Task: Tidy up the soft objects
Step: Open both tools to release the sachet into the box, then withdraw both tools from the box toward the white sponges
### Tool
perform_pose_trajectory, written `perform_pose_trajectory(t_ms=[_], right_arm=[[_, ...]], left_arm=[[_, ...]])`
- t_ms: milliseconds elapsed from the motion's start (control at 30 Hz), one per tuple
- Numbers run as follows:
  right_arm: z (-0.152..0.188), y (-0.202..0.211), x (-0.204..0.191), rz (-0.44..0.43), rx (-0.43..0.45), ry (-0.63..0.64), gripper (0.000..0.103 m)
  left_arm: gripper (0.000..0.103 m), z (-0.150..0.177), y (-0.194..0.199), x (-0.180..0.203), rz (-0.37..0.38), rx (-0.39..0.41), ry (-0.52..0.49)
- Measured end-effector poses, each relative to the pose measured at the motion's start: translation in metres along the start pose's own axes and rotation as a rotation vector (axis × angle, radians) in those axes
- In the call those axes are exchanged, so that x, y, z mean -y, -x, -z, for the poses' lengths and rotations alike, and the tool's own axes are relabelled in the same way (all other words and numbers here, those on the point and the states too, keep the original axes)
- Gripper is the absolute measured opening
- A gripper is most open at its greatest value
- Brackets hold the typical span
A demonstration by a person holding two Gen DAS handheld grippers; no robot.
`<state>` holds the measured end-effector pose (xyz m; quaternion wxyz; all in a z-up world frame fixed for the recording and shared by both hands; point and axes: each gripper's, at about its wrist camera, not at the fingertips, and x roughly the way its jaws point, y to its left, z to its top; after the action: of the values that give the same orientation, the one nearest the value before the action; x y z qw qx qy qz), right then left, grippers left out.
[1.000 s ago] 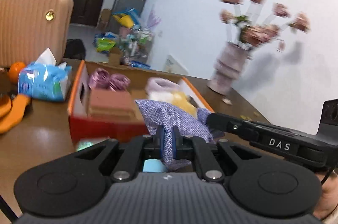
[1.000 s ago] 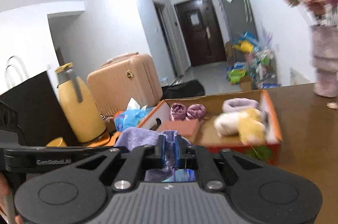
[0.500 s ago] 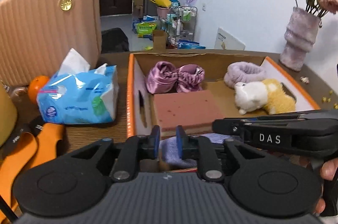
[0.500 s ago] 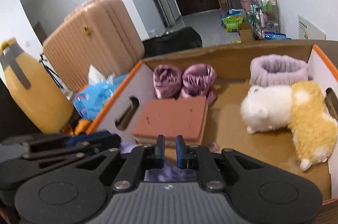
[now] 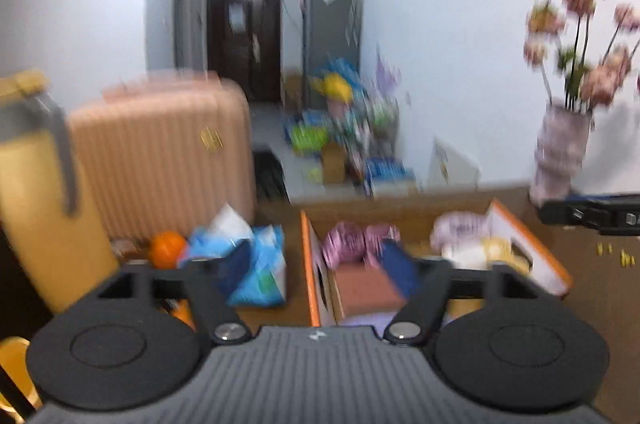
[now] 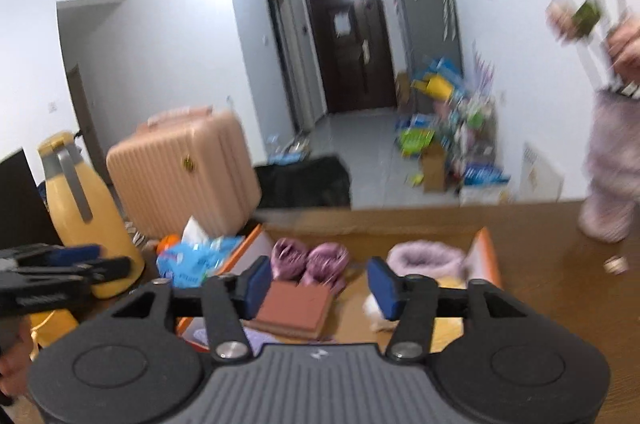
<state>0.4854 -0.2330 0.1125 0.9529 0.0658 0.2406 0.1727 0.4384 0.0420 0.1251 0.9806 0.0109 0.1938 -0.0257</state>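
An orange-rimmed cardboard box (image 5: 310, 264) (image 6: 486, 256) holds a terracotta sponge (image 5: 360, 288) (image 6: 296, 308), two pink satin rolls (image 5: 360, 242) (image 6: 310, 260), a lilac headband (image 6: 426, 256) and a white and yellow plush toy (image 5: 480, 252). The lilac cloth (image 5: 360, 322) (image 6: 256, 338) lies at the box's near end, below both grippers. My left gripper (image 5: 320, 266) is open and empty above the box's left wall. My right gripper (image 6: 318, 286) is open and empty above the sponge.
A blue tissue pack (image 5: 248, 264), an orange (image 5: 166, 254) and a yellow jug (image 6: 80, 216) stand left of the box. A pink suitcase (image 5: 164, 159) is behind them. A vase of flowers (image 5: 560, 151) stands at the right on the brown table (image 6: 560, 284).
Both grippers opened and let go of the lilac cloth, which now lies in the box's near end. Both have lifted and pulled back; the views are blurred by motion.
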Motion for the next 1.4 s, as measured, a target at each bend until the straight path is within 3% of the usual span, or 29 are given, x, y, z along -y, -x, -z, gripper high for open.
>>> perform_pose_trajectory(t_ms=[67,133,167,300,500,633,767,967,1100,1167,1267,1400], right_arm=[[-0.003,0.028,0.004,0.028,0.056,-0.003,0.075],[-0.001,0.055,0.001,0.060,0.132,0.019,0.092],[0.001,0.067,-0.001,0.077,0.170,0.040,0.095],[0.015,0.107,-0.013,0.111,0.286,0.143,0.096],[0.029,0.136,-0.021,0.117,0.318,0.149,0.096],[0.053,0.159,-0.023,0.119,0.343,0.122,0.097],[0.099,0.187,-0.032,0.119,0.357,0.119,0.100],[0.181,0.225,-0.046,0.107,0.316,0.147,0.101],[0.228,0.242,-0.055,0.116,0.263,0.163,0.101],[0.247,0.247,-0.058,0.101,0.225,0.144,0.101],[0.261,0.249,-0.064,0.077,0.190,0.153,0.101],[0.253,0.246,-0.068,0.082,0.203,0.157,0.101]], left_arm=[[0.096,-0.002,0.027,0.005,-0.026,0.100,-0.003],[0.097,-0.002,0.047,0.013,-0.028,0.137,-0.020],[0.098,-0.002,0.055,0.016,-0.025,0.150,-0.027],[0.100,0.003,0.082,0.030,-0.015,0.195,-0.037],[0.100,0.014,0.114,0.033,-0.023,0.218,-0.016],[0.102,0.041,0.139,0.029,-0.031,0.222,0.016],[0.102,0.082,0.167,0.019,-0.009,0.181,0.073],[0.103,0.158,0.217,0.006,-0.021,0.170,0.076],[0.103,0.195,0.228,-0.007,0.021,0.053,0.142],[0.103,0.207,0.231,-0.009,0.016,0.036,0.133],[0.103,0.213,0.228,-0.009,0.014,0.008,0.131],[0.103,0.212,0.224,-0.007,0.019,0.013,0.126]])
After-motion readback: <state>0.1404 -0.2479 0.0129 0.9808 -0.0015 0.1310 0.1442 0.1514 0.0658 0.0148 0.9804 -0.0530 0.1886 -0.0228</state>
